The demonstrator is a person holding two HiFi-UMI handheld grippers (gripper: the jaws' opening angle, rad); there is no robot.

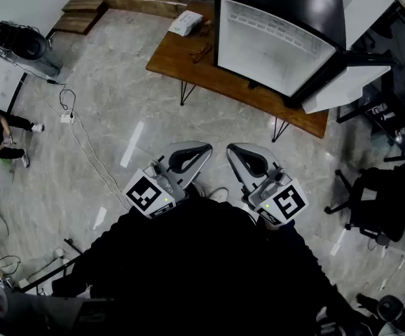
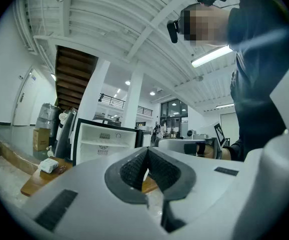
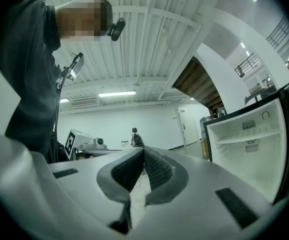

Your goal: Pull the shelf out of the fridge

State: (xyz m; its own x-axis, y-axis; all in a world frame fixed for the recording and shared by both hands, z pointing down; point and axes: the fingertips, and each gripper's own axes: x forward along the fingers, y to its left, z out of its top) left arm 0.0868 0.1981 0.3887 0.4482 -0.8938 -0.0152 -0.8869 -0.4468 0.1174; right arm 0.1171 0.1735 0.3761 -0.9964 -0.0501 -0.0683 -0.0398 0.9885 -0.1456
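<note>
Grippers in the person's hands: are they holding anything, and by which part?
Nothing is held. The left gripper and right gripper both have jaws shut together with nothing between, apart from the fridge.

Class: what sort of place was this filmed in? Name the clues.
Probably an open-plan lab or workshop, not a kitchen: the open fridge stands on a wooden table, with an office chair and loose cables nearby.
</note>
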